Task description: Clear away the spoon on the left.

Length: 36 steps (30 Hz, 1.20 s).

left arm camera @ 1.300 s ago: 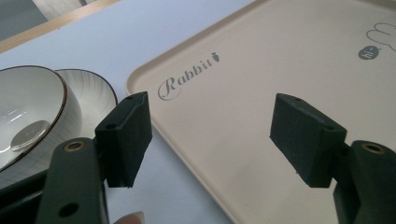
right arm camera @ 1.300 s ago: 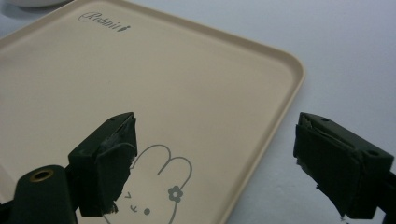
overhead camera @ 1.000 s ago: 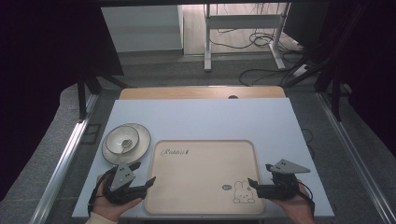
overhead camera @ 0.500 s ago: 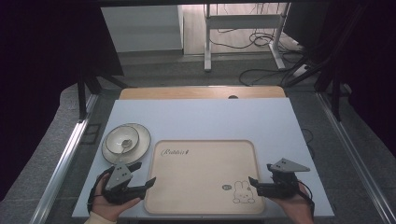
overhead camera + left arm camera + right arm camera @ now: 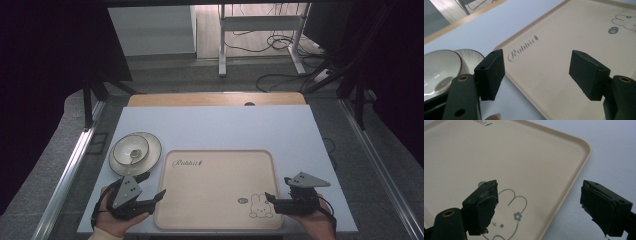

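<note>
On the table (image 5: 220, 125) before me, the empty tray (image 5: 220, 185) lies between my left gripper (image 5: 152, 198) and right gripper (image 5: 272, 201), fingers spread wide, holding nothing. I judge a two-sided rim grasp comes next: close on both edges evenly.

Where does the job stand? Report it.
Done: nothing visibly. The tray holds nothing; the bowl sits on its plate beside it. In hand: nothing; left gripper and right gripper hover open at the tray's edges. Left: apparently everything.
</note>
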{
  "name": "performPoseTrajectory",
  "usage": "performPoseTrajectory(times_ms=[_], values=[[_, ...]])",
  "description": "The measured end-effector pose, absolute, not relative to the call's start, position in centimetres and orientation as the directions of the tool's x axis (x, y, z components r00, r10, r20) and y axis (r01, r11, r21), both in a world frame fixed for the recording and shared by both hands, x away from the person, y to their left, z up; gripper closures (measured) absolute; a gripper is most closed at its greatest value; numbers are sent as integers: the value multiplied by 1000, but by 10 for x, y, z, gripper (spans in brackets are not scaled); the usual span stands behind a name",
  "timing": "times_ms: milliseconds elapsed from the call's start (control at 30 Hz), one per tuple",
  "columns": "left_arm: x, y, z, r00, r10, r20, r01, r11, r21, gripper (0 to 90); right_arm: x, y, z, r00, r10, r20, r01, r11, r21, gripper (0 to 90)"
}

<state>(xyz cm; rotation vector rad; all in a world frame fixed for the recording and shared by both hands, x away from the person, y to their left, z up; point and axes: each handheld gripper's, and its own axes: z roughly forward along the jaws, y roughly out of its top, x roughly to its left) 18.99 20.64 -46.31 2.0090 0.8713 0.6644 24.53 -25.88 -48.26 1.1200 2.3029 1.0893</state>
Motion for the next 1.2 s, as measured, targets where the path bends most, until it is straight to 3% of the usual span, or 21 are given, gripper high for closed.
performPoseTrajectory(times_ms=[633, 1200], values=[[190, 197, -454, 624, 759, 185, 358, -488, 796, 273, 253, -262, -480, -623, 782, 26, 509, 381, 772, 150], [212, 224, -423, 533, 817, 221, 373, -462, 805, 281, 252, -268, -478, -594, 804, 25, 517, 358, 777, 150]])
